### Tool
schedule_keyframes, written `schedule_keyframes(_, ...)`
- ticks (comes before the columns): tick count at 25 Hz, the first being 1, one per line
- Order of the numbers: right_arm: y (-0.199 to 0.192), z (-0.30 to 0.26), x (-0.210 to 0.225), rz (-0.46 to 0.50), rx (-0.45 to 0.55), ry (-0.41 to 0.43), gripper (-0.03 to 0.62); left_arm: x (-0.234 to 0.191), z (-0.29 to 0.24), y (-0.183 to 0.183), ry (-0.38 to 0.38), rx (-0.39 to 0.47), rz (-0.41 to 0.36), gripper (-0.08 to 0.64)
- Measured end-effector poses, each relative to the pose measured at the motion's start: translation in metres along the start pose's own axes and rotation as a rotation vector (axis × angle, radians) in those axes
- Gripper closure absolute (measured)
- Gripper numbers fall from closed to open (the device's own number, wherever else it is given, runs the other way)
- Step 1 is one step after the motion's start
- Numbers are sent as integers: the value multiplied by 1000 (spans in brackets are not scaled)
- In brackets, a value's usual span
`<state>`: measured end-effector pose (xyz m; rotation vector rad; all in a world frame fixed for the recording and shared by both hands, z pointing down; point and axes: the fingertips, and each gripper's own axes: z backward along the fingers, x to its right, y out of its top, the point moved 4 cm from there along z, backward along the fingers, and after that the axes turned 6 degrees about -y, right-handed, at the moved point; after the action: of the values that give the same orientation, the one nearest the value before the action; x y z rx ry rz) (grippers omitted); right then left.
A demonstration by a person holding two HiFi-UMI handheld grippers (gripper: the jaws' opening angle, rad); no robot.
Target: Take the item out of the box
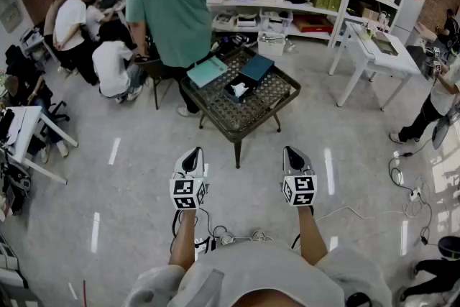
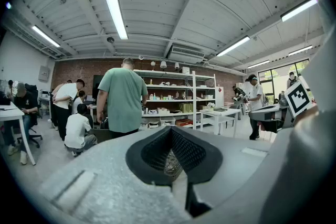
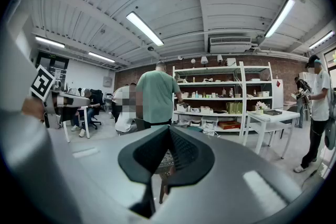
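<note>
Item (image 1: 239, 88) in open box (image 1: 229, 91) lies far ahead, midway between left gripper (image 1: 191, 154) and right gripper (image 1: 292, 153); both closed, empty.

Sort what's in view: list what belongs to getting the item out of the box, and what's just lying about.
Job: open box on the low table, white item inside, left claw, right claw, both shut.
Lying about: light teal flat piece beside the box, shelves, white table, floor cables.
</note>
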<state>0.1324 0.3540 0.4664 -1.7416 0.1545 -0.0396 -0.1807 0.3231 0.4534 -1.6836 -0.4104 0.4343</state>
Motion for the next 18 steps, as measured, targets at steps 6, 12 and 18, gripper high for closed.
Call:
schedule_keyframes(6, -4, -3, 8, 3, -9, 10, 594, 4, -7, -1, 15, 8, 7, 557)
schedule_keyframes(12, -5, 1, 17, -20, 13, 18, 592, 15, -8, -3, 16, 8, 1, 557)
schedule_keyframes(18, -1, 2, 28, -8, 32, 34, 592, 32, -13, 0, 17, 8, -6, 557)
